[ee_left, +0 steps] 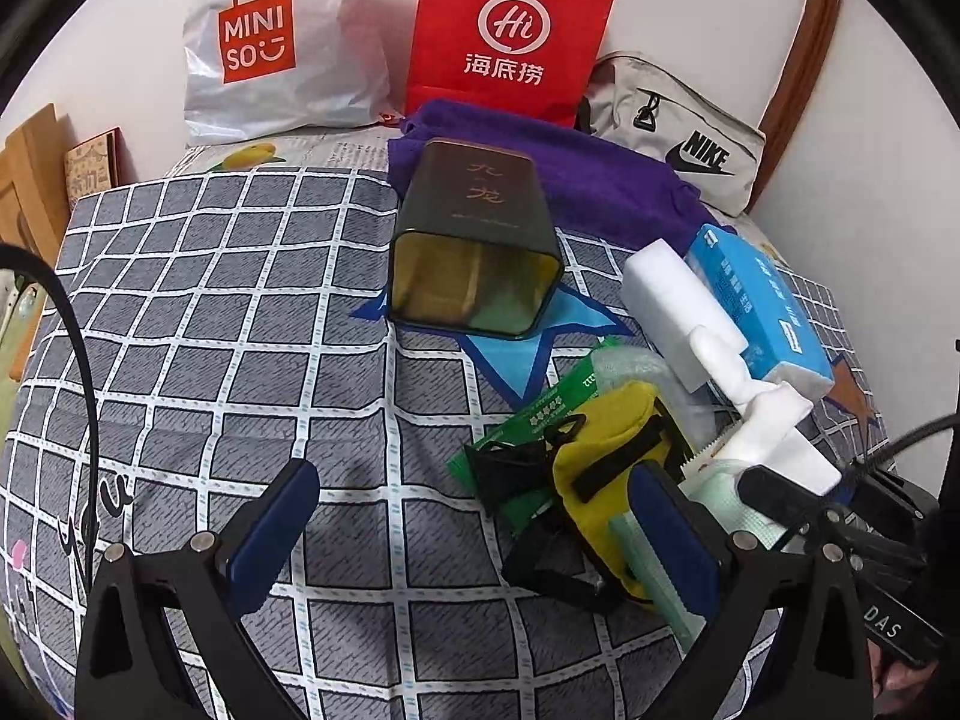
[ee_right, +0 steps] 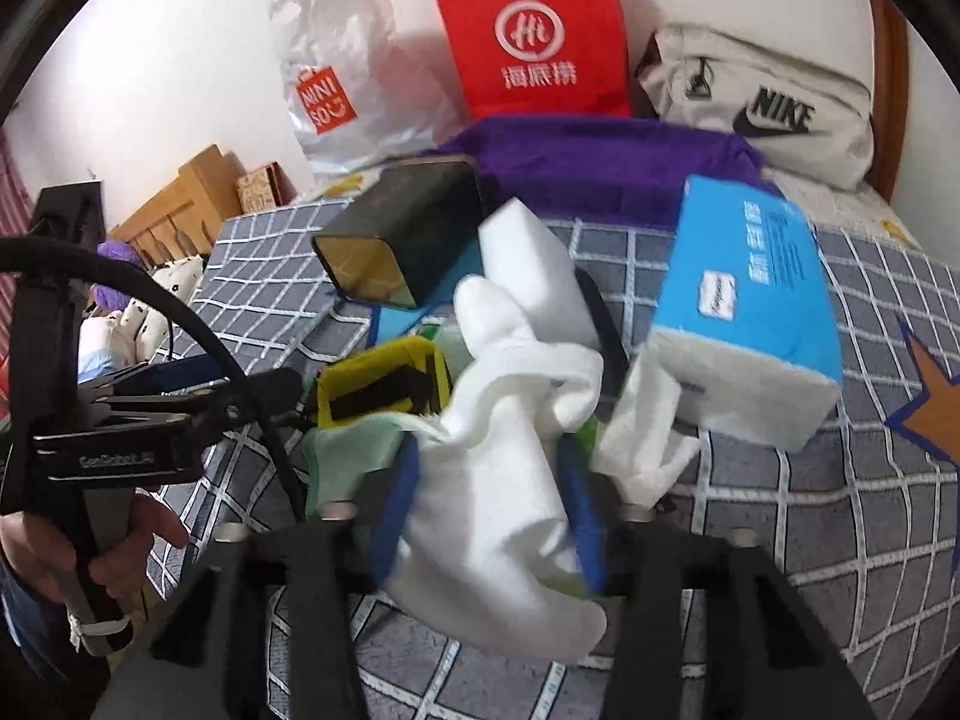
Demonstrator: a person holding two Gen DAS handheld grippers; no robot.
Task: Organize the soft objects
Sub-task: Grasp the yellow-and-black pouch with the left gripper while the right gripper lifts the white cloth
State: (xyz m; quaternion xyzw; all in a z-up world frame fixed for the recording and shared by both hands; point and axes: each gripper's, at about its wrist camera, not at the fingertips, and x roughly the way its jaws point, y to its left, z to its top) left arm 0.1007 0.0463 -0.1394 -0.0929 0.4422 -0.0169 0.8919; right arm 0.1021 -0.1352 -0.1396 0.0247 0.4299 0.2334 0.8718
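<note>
My right gripper (ee_right: 489, 504) is shut on a white sock (ee_right: 504, 480), which bulges up between its blue pads and hangs below them. The same sock (ee_left: 774, 426) shows at the right edge of the left wrist view. My left gripper (ee_left: 480, 516) stands open just above the checked bedcover (ee_left: 210, 330). Its right finger lies against a yellow pouch (ee_left: 612, 462) with black straps. A white foam block (ee_left: 672, 294), a blue tissue pack (ee_left: 762, 306), a green packet (ee_left: 528, 438) and a pale green cloth (ee_left: 654, 576) crowd around the pouch. A purple towel (ee_left: 588, 180) lies behind them.
A dark tin (ee_left: 474, 252) lies on its side, its open mouth facing me. Against the wall stand a Miniso plastic bag (ee_left: 270, 42), a red paper bag (ee_left: 510, 30) and a grey Nike bag (ee_left: 684, 132). A wooden headboard (ee_right: 186, 204) borders the bed's left side.
</note>
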